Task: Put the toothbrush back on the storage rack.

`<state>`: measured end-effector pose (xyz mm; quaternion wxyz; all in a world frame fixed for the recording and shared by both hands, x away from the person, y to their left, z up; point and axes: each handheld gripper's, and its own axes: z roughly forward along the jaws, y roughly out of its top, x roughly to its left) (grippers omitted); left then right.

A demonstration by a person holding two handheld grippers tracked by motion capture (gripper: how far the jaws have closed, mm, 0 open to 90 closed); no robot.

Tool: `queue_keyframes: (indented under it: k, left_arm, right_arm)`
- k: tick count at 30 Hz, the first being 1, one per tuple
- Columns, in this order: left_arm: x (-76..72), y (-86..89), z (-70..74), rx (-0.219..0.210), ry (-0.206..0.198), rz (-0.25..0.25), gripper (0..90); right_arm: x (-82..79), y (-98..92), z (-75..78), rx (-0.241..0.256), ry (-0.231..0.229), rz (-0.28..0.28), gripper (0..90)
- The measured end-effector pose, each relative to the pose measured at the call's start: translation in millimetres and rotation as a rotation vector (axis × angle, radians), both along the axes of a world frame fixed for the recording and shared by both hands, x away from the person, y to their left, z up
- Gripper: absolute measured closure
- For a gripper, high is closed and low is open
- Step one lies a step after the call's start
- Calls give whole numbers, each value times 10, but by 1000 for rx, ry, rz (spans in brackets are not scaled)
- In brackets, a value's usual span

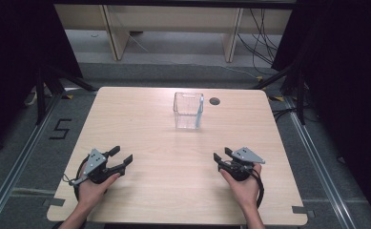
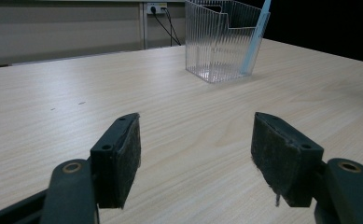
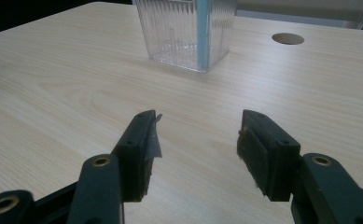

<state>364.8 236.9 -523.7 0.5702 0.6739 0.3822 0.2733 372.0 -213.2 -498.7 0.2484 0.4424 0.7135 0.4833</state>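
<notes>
Both grippers — left and right — rest spread and empty near the table's front, while the clear bin far back looks light, stiff, slippery — best pinched by its rim.

bare table lies open all round; the clear bin alone stands mid-back as an obstacle.

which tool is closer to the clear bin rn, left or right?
Right, narrowly. The right tool sits near the table's front edge, just right of the clear bin. The left tool is equally far forward but farther off to the bin's left. Both are open and apart from it.
</notes>
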Motion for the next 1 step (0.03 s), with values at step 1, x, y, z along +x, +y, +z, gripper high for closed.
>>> queue_keyframes:
  k: [1]
  left_arm:
    - [-4, 1, 3, 6, 3, 1, 329]
  right_arm:
    - [-4, -11, -2, -9, 10, 3, 471]
